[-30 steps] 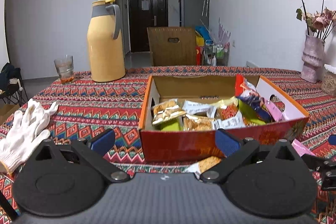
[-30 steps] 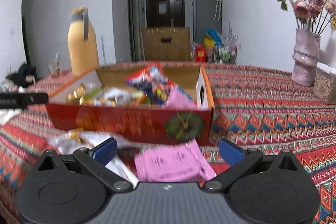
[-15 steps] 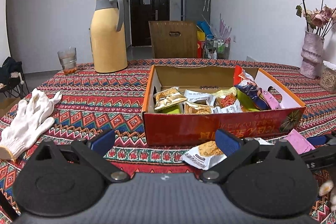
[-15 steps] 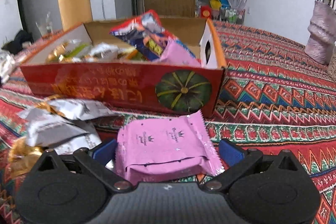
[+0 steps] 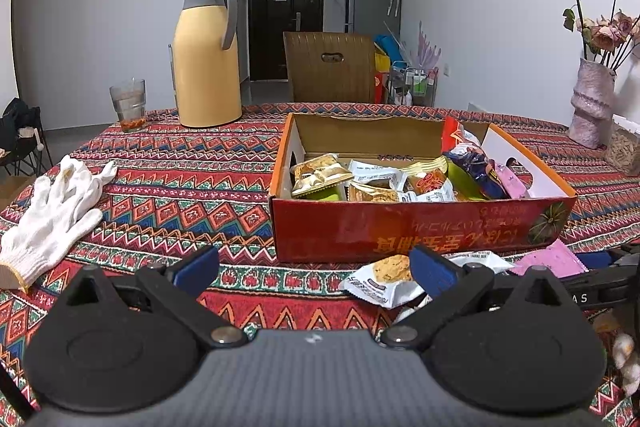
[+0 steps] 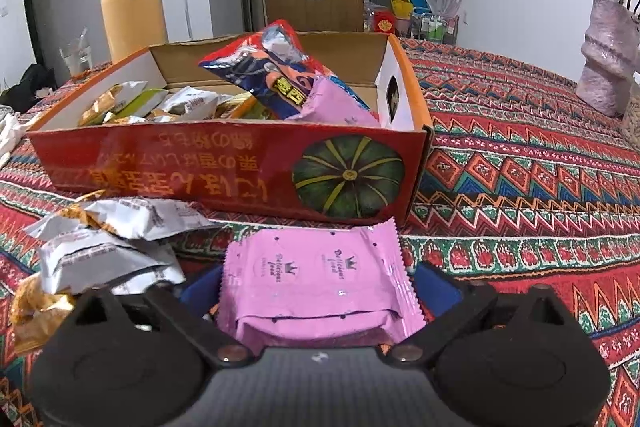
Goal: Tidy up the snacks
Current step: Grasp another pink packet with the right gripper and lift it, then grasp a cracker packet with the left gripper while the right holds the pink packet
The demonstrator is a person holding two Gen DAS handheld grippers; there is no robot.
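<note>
A red and orange cardboard box (image 5: 400, 227) (image 6: 200, 163) sits on the patterned tablecloth, holding several snack packets and a big blue-red bag (image 6: 276, 75). In front of its near wall lies a pink packet (image 6: 320, 275) (image 5: 548, 263). My right gripper (image 6: 318, 287) straddles that packet and its jaws are closing, with the blue pads just beside the packet's side edges. Loose white and gold packets (image 6: 108, 247) (image 5: 384, 279) lie to the left of the pink one. My left gripper (image 5: 314, 267) hovers open before the box with nothing between its fingers.
A yellow thermos jug (image 5: 208, 67) and a glass (image 5: 128, 103) stand at the table's far left. A white glove (image 5: 52, 219) lies near the left edge. A pale vase of dried flowers (image 5: 592, 103) stands at the far right. A chair back (image 5: 332, 67) rises behind the table.
The right gripper has sunk and moved in, so the pink packet now lies between its fingers, and its jaws have narrowed slightly. The left gripper has barely shifted.
</note>
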